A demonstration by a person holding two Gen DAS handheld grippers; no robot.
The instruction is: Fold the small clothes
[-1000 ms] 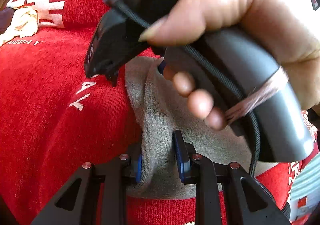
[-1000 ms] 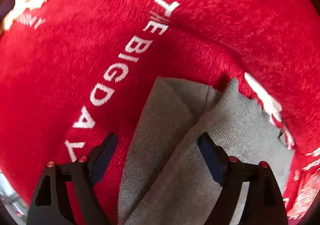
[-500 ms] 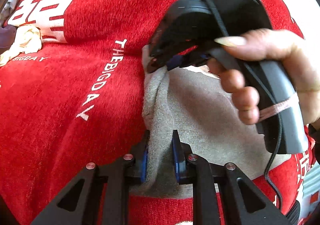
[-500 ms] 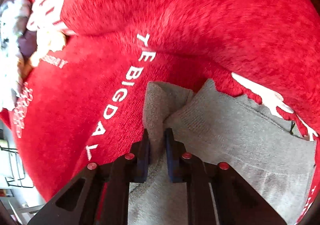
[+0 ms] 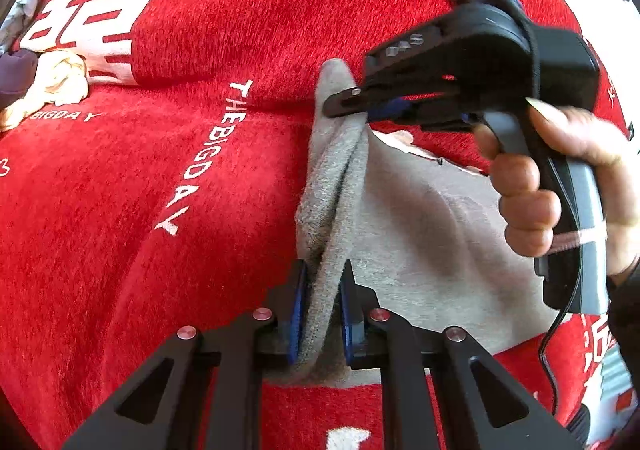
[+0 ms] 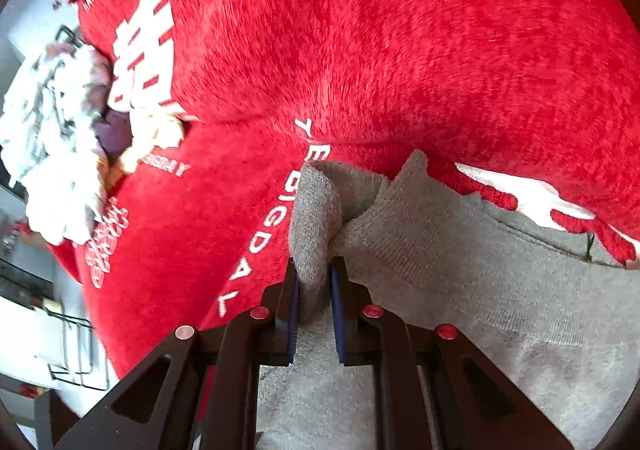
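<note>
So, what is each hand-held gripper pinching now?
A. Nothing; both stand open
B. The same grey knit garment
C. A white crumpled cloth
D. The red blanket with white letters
B: the left hand-held gripper and the right hand-held gripper both clamp folds of the grey knit garment.

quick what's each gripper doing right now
Left gripper: has just been closing, now shut on the grey garment.
Right gripper: shut on the same garment's edge.

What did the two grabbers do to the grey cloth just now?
The right gripper closed on the grey garment's edge and lifted it; its jaws were wide open before. The left gripper has just been closing tighter on its fold. The red blanket stayed put.
</note>
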